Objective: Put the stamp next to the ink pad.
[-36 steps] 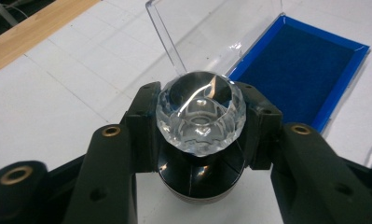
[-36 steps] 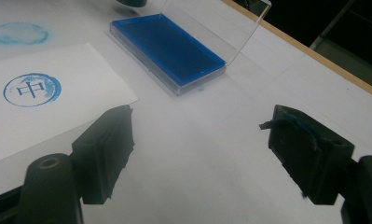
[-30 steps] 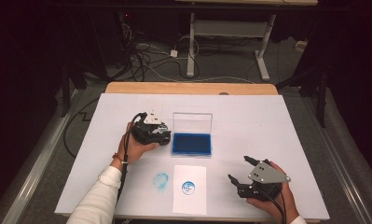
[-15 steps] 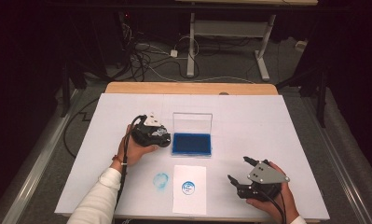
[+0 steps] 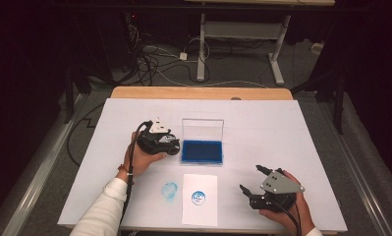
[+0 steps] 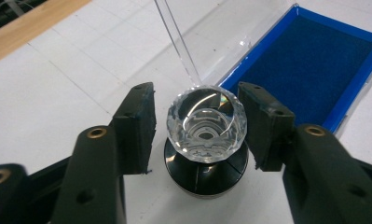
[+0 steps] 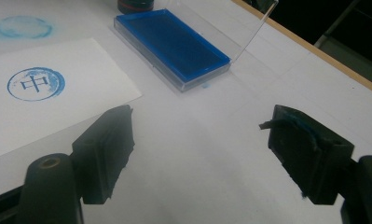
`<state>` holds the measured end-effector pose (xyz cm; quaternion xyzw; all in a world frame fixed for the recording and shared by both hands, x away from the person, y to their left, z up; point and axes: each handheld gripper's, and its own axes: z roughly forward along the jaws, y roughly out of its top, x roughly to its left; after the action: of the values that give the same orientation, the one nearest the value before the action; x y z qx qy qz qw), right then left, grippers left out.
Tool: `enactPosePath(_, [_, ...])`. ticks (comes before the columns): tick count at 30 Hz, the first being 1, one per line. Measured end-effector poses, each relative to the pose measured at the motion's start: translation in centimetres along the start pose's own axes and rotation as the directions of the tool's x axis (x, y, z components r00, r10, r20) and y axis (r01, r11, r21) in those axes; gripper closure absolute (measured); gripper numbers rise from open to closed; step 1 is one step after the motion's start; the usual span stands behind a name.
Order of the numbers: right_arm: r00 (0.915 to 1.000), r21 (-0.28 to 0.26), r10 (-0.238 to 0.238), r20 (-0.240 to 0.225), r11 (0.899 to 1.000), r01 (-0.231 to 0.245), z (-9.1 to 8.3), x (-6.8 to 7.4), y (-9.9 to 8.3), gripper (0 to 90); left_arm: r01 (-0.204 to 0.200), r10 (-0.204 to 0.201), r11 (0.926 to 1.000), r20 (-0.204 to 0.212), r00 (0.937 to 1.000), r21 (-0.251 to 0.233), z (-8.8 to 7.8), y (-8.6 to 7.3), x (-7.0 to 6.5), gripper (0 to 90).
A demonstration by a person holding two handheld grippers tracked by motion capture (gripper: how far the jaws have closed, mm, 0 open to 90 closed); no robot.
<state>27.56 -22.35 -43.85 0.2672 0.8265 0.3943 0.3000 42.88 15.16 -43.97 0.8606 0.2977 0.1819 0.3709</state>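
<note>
Stamp released beside the ink pad, both grippers spread.

The left gripper (image 6: 195,126) has just been opening its matte black jaws; they now stand either side of the stamp (image 6: 206,128) with a gap on each side, not pressing it. The stamp has a clear, faceted, round knob on a glossy black cylindrical base, standing upright on the white table (image 5: 292,132) near its middle, just beside the left end of the ink pad (image 5: 202,151). That shallow rectangular clear plastic case holds a dark blue felt pad, its transparent lid (image 5: 202,129) raised. The right gripper (image 7: 197,149), near the table's front right corner, holds its blue-smudged jaws wide apart over bare surface. At the front edge lies a white paper (image 5: 199,199) bearing a round blue print.
</note>
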Motion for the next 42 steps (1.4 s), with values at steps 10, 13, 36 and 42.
enactPosePath(10, [1.0, 0.002, 0.001, -0.003, 1.0, -0.001, 0.0, 0.0, 0.0, 22.6, -0.011, 0.01, 0.9995, -0.024, 0.9997, -0.031, -0.7, 0.2, -0.1, 40.3])
enactPosePath(13, [1.0, 0.0, 0.002, -0.004, 1.0, -0.002, 0.0, 0.0, 0.0, 22.6, -0.007, 0.006, 0.9989, -0.023, 0.9997, -0.046, -0.9, 0.2, -0.2, 36.2])
enactPosePath(36, [1.0, -0.006, -0.008, 0.004, 1.0, 0.008, -0.1, 0.1, 0.1, 22.6, -0.003, -0.003, 0.994, -0.054, 0.9985, -0.11, -3.0, 0.4, -1.1, 16.2])
enactPosePath(42, [0.9999, -0.013, -0.009, 0.006, 1.0, 0.009, -0.2, 0.2, 0.1, 22.6, -0.026, 0.018, 0.993, -0.074, 0.9971, -0.115, -3.4, 0.6, -1.7, 16.2])
